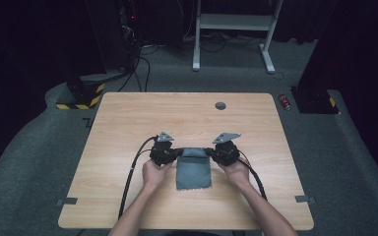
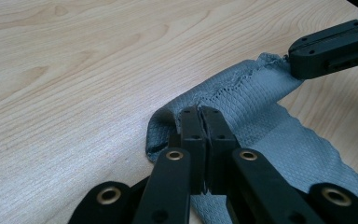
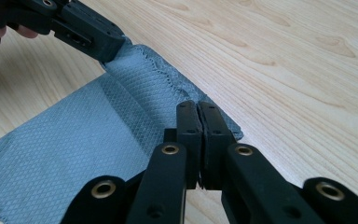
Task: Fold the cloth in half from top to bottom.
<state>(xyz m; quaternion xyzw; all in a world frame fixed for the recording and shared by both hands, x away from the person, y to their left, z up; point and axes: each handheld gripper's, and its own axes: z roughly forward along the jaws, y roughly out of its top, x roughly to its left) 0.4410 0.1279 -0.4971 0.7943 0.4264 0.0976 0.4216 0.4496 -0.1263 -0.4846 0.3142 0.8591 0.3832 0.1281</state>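
A grey textured cloth (image 1: 193, 169) lies on the wooden table (image 1: 128, 118) near its front middle, folded into a narrow strip. My left gripper (image 1: 176, 153) is shut on the cloth's far left corner (image 2: 168, 119), its jaws pressed together over the fabric. My right gripper (image 1: 209, 153) is shut on the far right corner (image 3: 223, 123). In the left gripper view the right gripper (image 2: 292, 59) pinches the cloth's other end. In the right gripper view the left gripper (image 3: 114, 49) clamps the opposite corner. The far edge of the cloth (image 2: 242, 84) is raised and bunched between the two.
A round grommet (image 1: 220, 105) sits in the table near its far edge. Tape strips (image 1: 67, 201) mark the front corners. Beyond the table stand a white desk frame (image 1: 234, 29) and a yellow-black striped base (image 1: 81, 96); a small red can (image 1: 285, 102) lies on the carpet.
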